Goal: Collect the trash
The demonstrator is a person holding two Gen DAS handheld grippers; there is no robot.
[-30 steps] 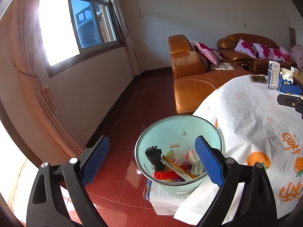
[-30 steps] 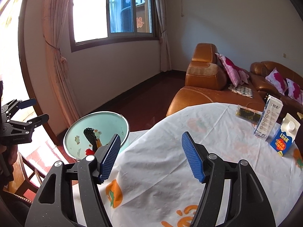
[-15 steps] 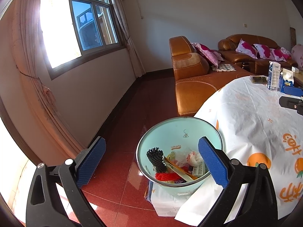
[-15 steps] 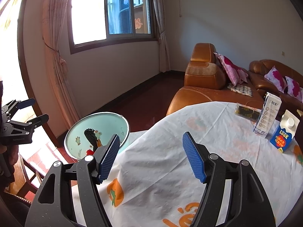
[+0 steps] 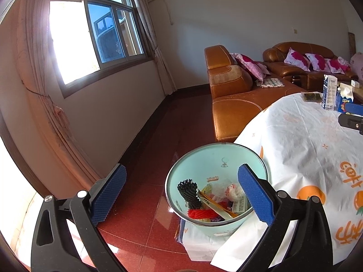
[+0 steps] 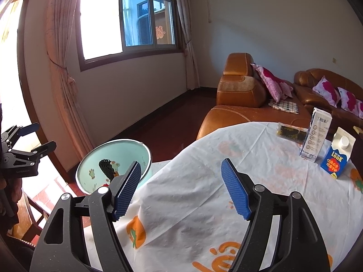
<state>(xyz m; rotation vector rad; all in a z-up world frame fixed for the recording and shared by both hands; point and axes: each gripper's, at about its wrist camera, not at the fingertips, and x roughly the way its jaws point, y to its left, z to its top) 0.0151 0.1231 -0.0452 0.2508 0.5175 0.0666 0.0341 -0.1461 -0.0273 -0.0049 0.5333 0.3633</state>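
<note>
Left wrist: we see the mint bin (image 5: 216,165), trash-filled, on the floor at 5 o'clock; left tongs (image 5: 181,195) empty, just opened wider. Right wrist: bin at 9 o'clock beside the tabletop (image 6: 204,172); right tongs (image 6: 181,190) released, jaws just widened.

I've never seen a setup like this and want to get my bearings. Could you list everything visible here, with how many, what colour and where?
bin: one, pale green, on the floor beside the table, holding mixed trash
black foam net: one, black, inside the bin
tablecloth: one, white with orange prints, covering the table
tall carton: one, white and dark blue, upright on the far side of the table
small carton: one, blue and white, upright beside the tall carton
dark packet: one, lying flat near the cartons
sofa: one, tan leather, beyond the table
cushions: several, pink, on the sofa
window: one, curtained
left gripper: black with blue pads, open, above the bin, nothing between the pads
right gripper: same colours, open, over the tablecloth, empty
</note>
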